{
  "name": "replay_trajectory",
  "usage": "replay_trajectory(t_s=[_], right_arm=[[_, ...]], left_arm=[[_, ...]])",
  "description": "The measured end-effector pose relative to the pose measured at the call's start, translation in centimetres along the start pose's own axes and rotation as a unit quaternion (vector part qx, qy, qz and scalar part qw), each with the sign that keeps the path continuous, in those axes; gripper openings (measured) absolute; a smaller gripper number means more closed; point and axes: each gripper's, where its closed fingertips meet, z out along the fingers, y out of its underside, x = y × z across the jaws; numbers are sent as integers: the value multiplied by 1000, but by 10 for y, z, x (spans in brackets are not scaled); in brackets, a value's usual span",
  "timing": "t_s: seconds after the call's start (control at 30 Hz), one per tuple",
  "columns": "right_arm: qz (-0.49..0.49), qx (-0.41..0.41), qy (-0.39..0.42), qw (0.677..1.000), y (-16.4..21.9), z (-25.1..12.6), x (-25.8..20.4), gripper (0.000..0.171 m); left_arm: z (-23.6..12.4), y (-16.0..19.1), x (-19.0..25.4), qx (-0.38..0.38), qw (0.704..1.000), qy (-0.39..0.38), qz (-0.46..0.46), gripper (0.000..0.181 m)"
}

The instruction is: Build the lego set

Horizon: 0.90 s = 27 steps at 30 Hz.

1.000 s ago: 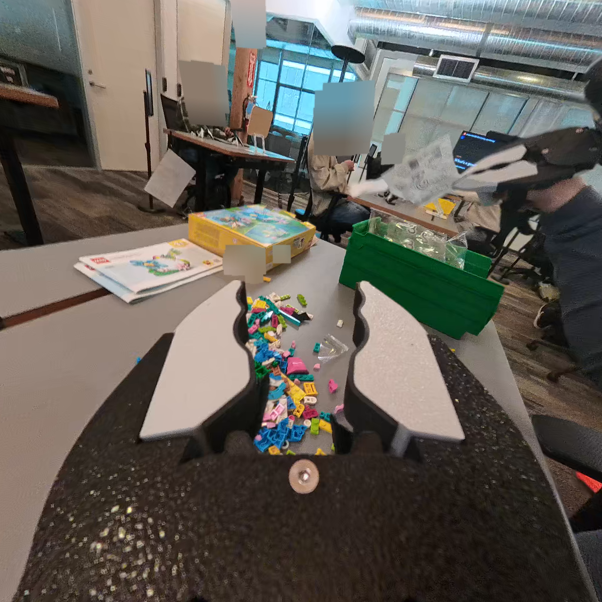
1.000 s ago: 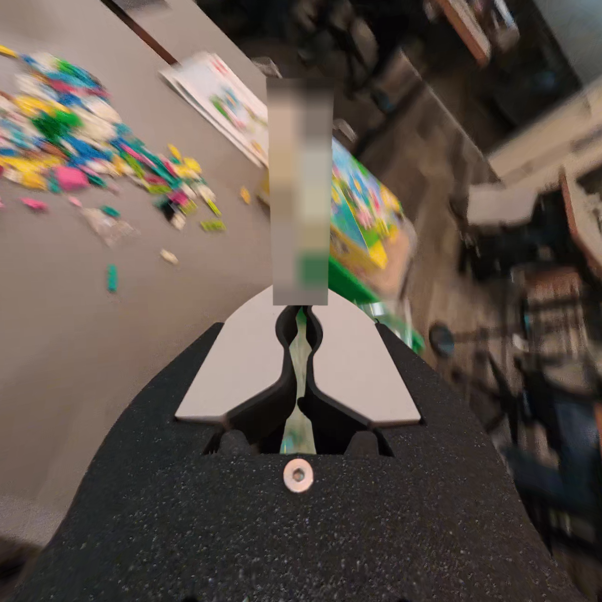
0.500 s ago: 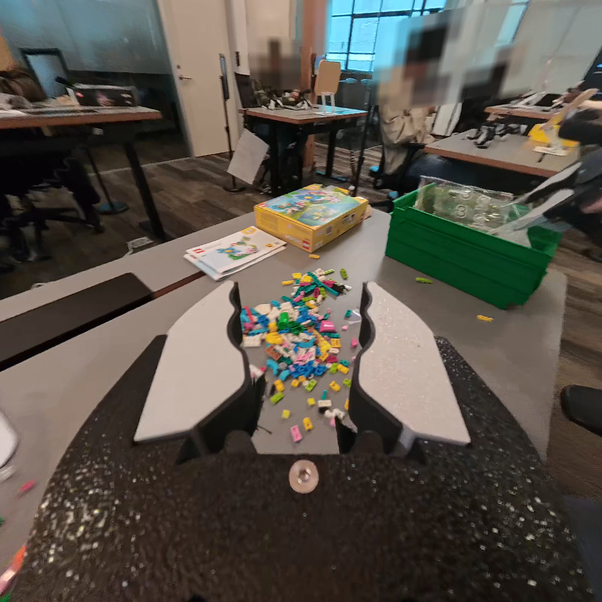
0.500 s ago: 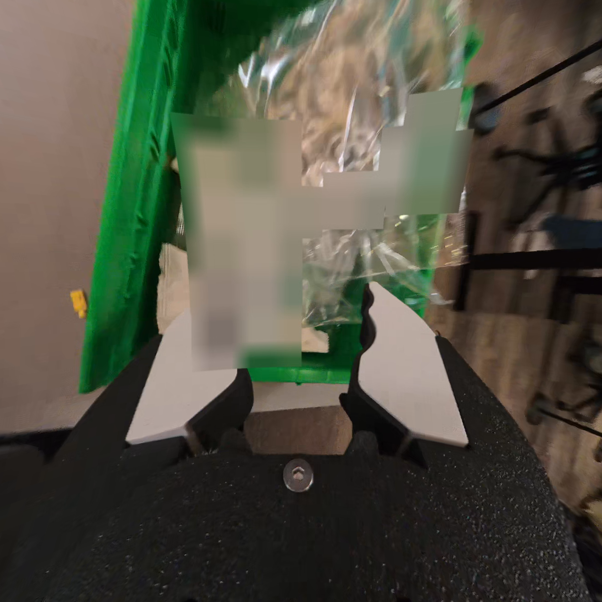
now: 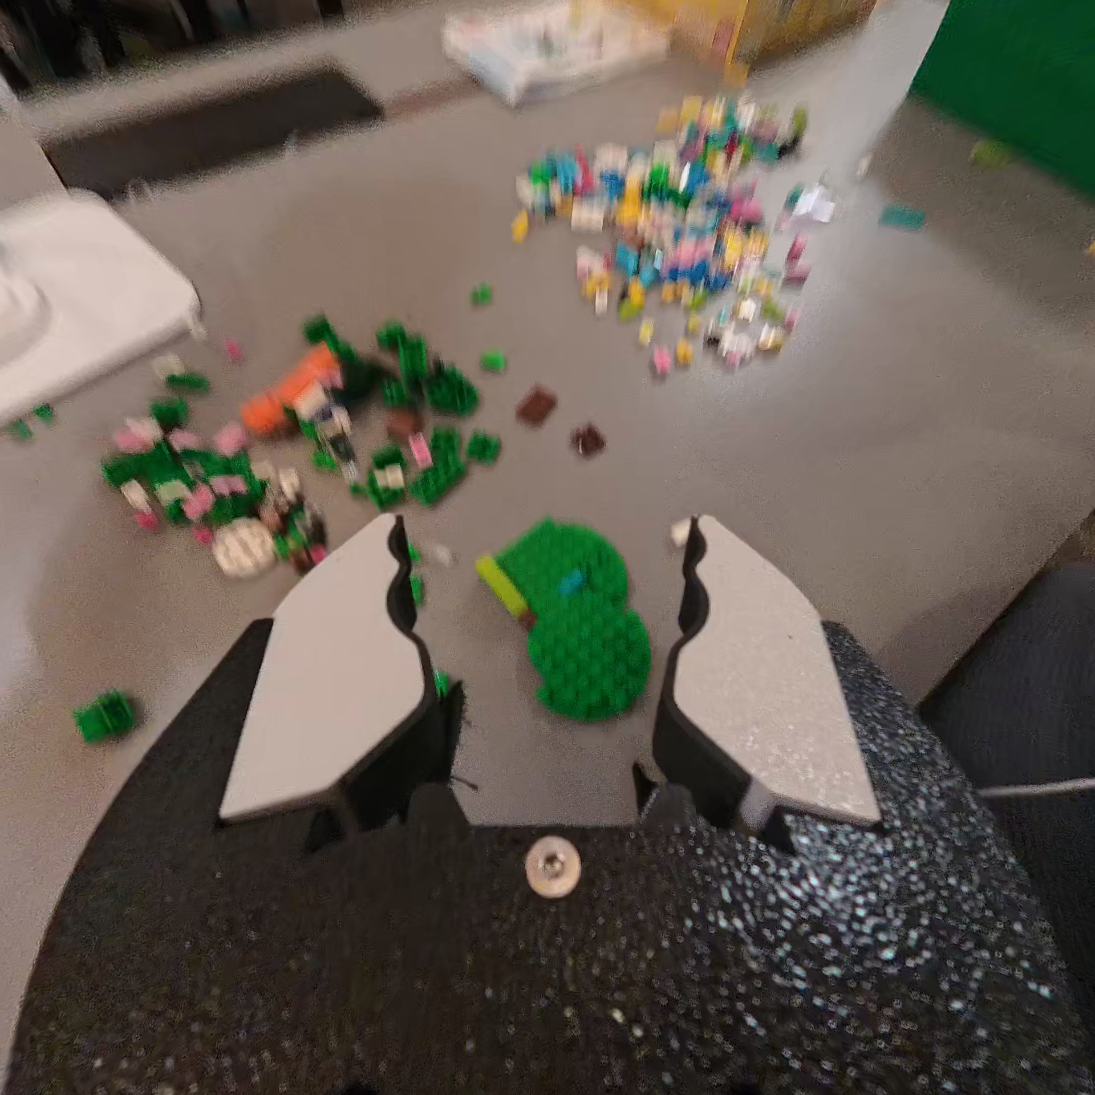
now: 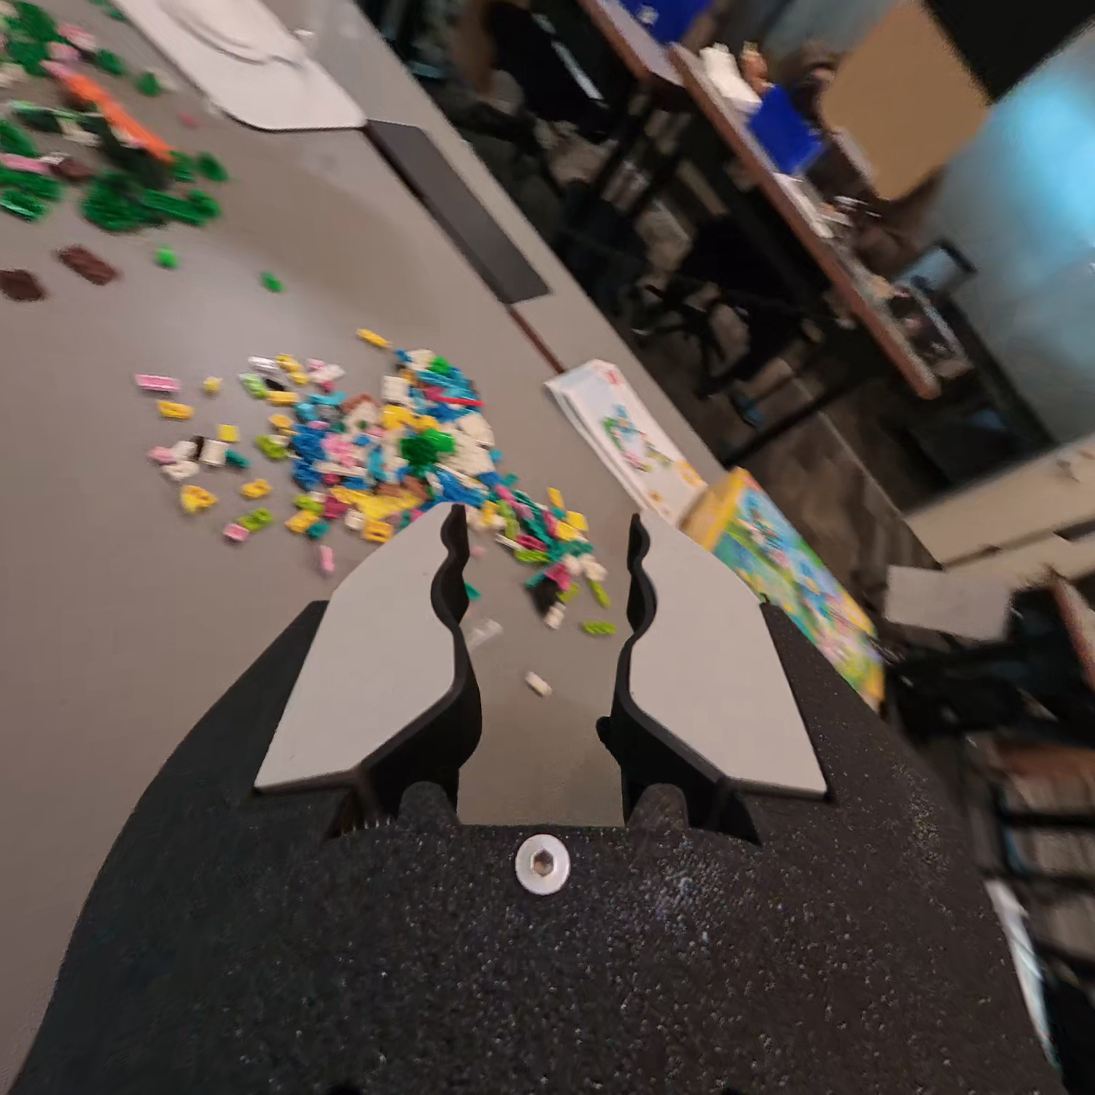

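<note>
Your left gripper (image 5: 542,536), jaws spread and empty, hangs over a studded green double-round plate (image 5: 578,622) on the grey bench (image 5: 770,474), while your equally agape right gripper (image 6: 545,533) alone shows the glossy yellow box (image 6: 788,580) beyond the multicoloured brick pile (image 6: 391,450).

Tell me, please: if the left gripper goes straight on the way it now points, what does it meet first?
Most likely the green double-round plate, which lies flat on the grey table between the open jaws of the left gripper. The picture is blurred, so depth is uncertain.

Grey table (image 6: 178,592), green bin (image 5: 1019,77) at its far corner, white tray (image 5: 71,296), desks (image 6: 829,249) behind
</note>
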Motion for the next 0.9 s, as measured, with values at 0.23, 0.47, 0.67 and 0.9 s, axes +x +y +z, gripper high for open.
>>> replay_trajectory(t_s=[0.23, 0.47, 0.67, 0.9], right_arm=[[17, 81, -169, 982, -20, 70, -104, 51], [67, 180, -265, 945, -48, 102, -169, 49], [109, 209, -317, 918, -51, 102, -194, 48], [212, 272, -281, 896, -61, 95, -165, 58]], left_arm=[[16, 83, 21, -89, 996, -8, -29, 95], [29, 94, 19, -102, 992, -61, -47, 91], [31, 92, 32, -93, 993, -41, -54, 88], [35, 94, 27, -103, 992, -66, -26, 83]])
